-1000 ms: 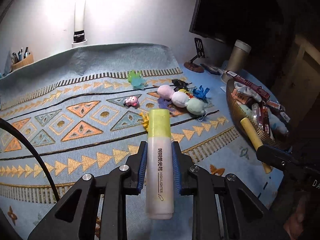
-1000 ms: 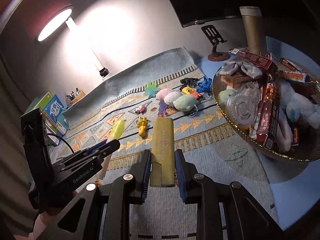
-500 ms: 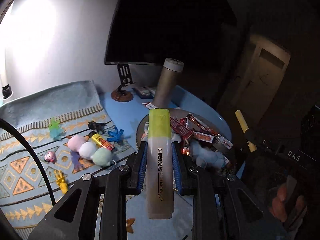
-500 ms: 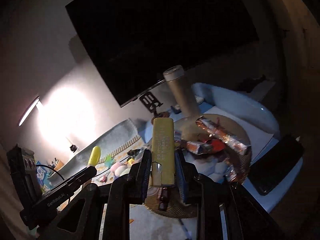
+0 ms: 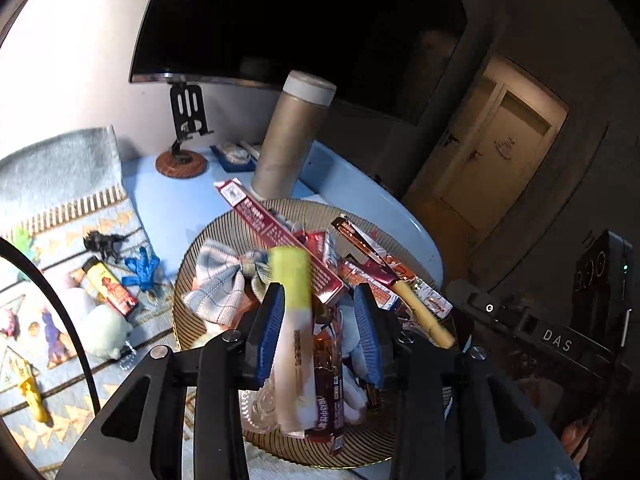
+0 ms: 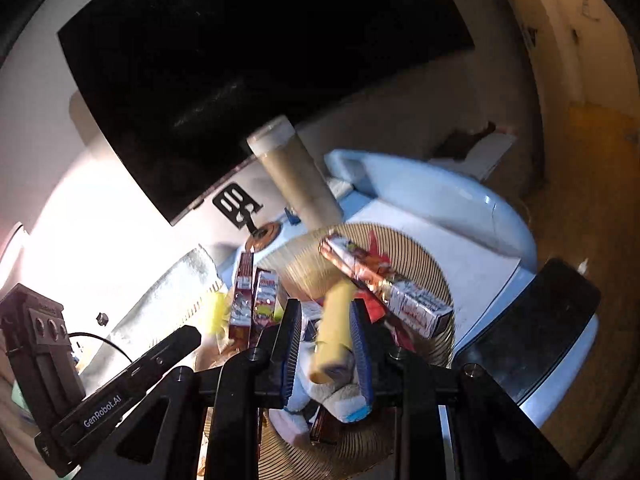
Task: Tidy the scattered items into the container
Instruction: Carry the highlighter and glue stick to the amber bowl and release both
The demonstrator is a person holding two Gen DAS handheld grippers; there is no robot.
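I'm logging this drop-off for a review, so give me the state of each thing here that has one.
left gripper: fingers opening, over the basket
highlighter: cap on, blurred, loose between the left fingers
right gripper: fingers opening
yellow stick: tilted, slipping free between the right fingers
basket: heaped with snack packs and toys
monitor: screen dark
tall canister: upright, lid on

Yellow-capped highlighter [image 5: 291, 320], blurred, tilted btwn left tool's [image 5: 318, 332] opening pads; olive stick [image 6: 334, 332] btwn right tool's [image 6: 326, 344], both above the basket [image 5: 188, 280].
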